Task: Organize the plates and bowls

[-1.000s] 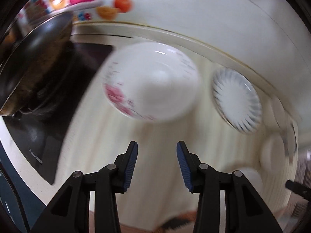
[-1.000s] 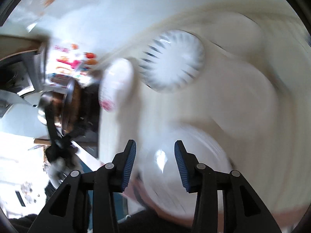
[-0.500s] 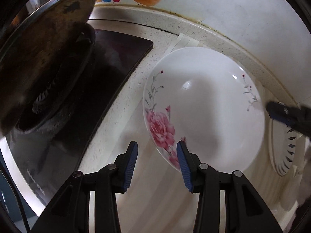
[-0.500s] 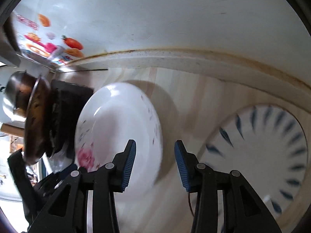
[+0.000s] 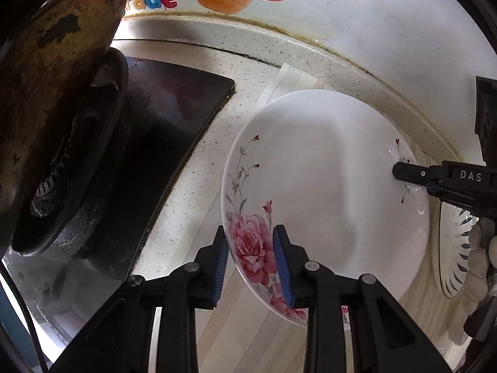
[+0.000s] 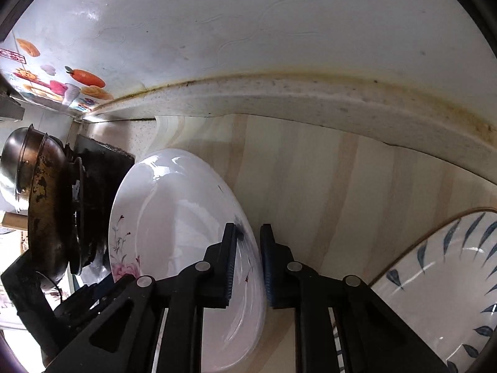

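A white deep plate with a pink rose lies on the pale wood-look counter beside the stove. My left gripper straddles its near rim at the rose, one pad outside and one inside, closed in on the rim. My right gripper pinches the opposite rim of the same plate, its pads close together; its fingertip also shows in the left wrist view. The plate looks tilted, and I cannot tell whether it is off the counter. A second plate with blue leaf marks lies just right of it.
A scorched wok sits on the black glass stove to the left of the plate. The raised counter lip and white wall run close behind. A hand holds the right gripper over the blue-leaf plate.
Both grippers have moved in onto the flowered plate from opposite sides. Their fingers, wide apart half a second ago, have closed onto its rim.
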`<state>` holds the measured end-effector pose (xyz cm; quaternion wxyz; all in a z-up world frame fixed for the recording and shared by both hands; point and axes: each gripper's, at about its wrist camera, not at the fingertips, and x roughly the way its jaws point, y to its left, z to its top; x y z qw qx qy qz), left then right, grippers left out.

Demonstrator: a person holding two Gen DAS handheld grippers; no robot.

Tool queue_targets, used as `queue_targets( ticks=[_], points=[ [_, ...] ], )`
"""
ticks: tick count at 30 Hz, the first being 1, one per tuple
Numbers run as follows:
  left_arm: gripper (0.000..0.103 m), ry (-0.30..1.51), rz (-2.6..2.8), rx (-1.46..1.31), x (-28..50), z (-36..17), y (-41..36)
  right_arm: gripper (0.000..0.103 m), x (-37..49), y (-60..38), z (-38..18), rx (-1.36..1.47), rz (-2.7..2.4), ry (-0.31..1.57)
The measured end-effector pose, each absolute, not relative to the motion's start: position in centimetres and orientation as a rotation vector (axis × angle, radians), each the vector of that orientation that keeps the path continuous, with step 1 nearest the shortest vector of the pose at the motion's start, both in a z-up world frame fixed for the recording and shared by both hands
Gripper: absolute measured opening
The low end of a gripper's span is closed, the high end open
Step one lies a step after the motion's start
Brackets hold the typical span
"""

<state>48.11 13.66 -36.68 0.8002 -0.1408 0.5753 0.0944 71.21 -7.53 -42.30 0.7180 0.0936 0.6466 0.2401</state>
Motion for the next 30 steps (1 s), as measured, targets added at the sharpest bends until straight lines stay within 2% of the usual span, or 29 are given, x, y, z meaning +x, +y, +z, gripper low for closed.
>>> queue_targets(
  ticks=[8, 16, 30],
  points=[
    [0.026, 1.197, 0.145, -0.264, 48.4, -34.9, 11.7, 0.015, 69.6, -9.5, -41.3, 0.224, 0.497, 1.409],
    [0.026, 1.171, 0.068, -0.206, 46.2, -32.0, 8.0, 0.015, 65.3, -14.5, -37.8, 0.282, 0.45, 1.359],
    [0.026, 1.118, -0.053, -0.148, 38.7, -25.5, -0.1, 0.014, 51.9, -26.0, -30.2, 0.371, 0.42, 1.263]
  ],
)
